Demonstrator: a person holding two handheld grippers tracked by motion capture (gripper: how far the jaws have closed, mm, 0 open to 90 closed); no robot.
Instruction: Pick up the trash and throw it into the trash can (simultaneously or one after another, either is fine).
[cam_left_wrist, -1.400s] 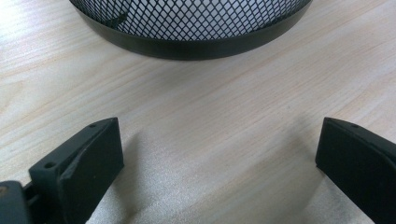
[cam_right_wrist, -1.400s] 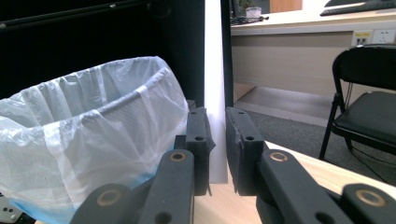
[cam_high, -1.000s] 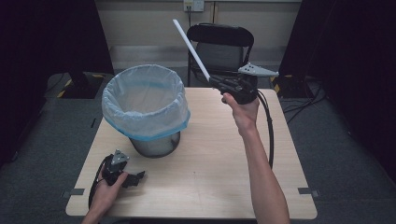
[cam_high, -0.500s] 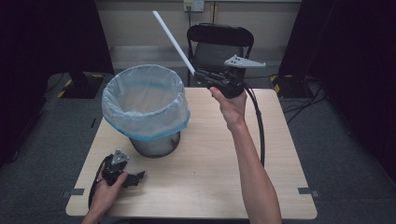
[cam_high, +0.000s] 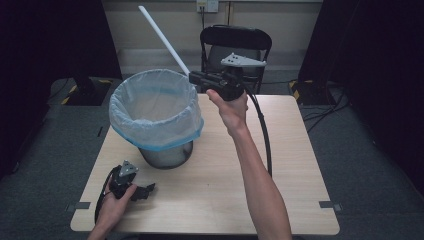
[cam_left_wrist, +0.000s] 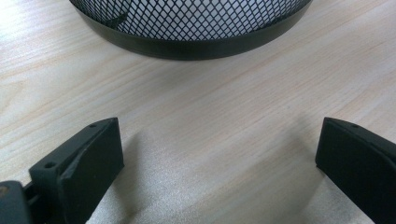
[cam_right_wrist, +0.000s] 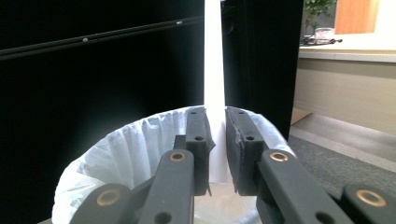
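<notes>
White strip over lined bin: risk of a missed drop.
We hold the right gripper (cam_high: 192, 76), jaws clamped on the white strip (cam_high: 162, 37) at the bin (cam_high: 156, 111) rim; released here, its long end may tip outside. Left gripper (cam_high: 145, 190) jaws apart, on desk (cam_high: 220, 185).

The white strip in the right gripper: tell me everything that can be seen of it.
The white strip is long, thin, flat and straight, plain white, perhaps paper or plastic. The right gripper is shut on its lower end, the pads pressing it from both sides. In the high view it slants up and away to the left, held in the air by the far rim of the lined bin. In the right gripper view its bottom edge hangs just below the pads, over the liner.
</notes>
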